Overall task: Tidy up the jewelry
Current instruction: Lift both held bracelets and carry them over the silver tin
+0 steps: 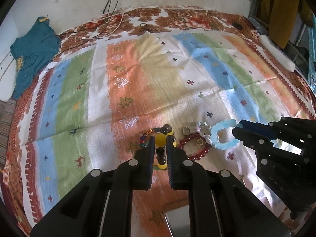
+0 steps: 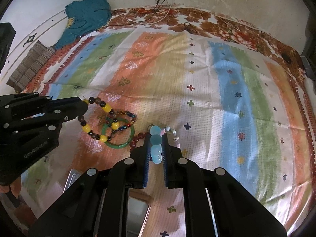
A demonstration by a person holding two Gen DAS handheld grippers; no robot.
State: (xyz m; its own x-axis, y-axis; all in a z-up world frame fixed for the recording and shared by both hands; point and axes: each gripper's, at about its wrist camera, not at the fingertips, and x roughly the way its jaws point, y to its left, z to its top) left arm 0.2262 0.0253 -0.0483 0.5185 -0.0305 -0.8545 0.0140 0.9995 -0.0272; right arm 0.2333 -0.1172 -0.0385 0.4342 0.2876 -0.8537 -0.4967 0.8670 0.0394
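My left gripper (image 1: 160, 140) is shut on a yellow-and-brown bead bracelet (image 1: 160, 139), which hangs from its tips in the right wrist view (image 2: 98, 118). My right gripper (image 2: 156, 138) is shut on a light blue bead bracelet (image 2: 155, 140), seen as a ring at its tips in the left wrist view (image 1: 223, 136). On the striped cloth (image 1: 138, 79) between them lie a red bead bracelet (image 1: 194, 148), a green bangle (image 2: 118, 136), a multicoloured thin bracelet (image 2: 126, 118), a pastel bead bracelet (image 1: 203, 130) and small rings (image 1: 185, 131).
A teal garment (image 1: 33, 49) lies at the cloth's far left corner. Cables (image 1: 110, 19) trail along the far wall. A white object (image 1: 276, 53) lies at the right edge. A shiny metal tray (image 2: 136, 213) sits just under the grippers at the near edge.
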